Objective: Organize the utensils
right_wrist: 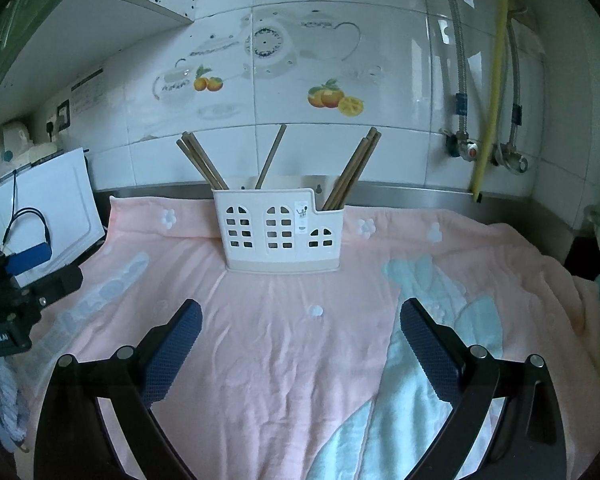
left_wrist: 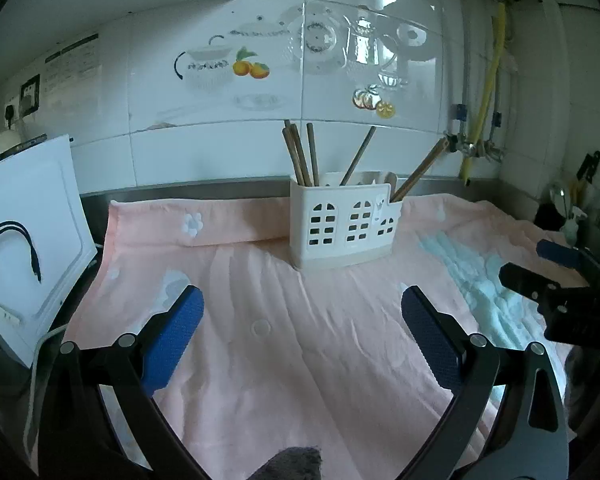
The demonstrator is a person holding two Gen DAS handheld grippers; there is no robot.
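A white utensil holder (left_wrist: 342, 224) with window cut-outs stands on the pink towel (left_wrist: 260, 360) near the wall; it also shows in the right wrist view (right_wrist: 280, 230). Several brown chopsticks (left_wrist: 300, 156) stand in its left, middle and right compartments, and appear again in the right wrist view (right_wrist: 204, 162). My left gripper (left_wrist: 302, 312) is open and empty, in front of the holder. My right gripper (right_wrist: 300, 320) is open and empty, also in front of it. The right gripper shows at the right edge of the left wrist view (left_wrist: 532, 268); the left gripper shows at the left of the right wrist view (right_wrist: 48, 268).
A white board (left_wrist: 32, 224) with a black cable leans at the left. Pipes and a yellow hose (right_wrist: 488, 92) run down the tiled wall at the right. Dark items (left_wrist: 572, 208) stand at the far right by the towel's edge.
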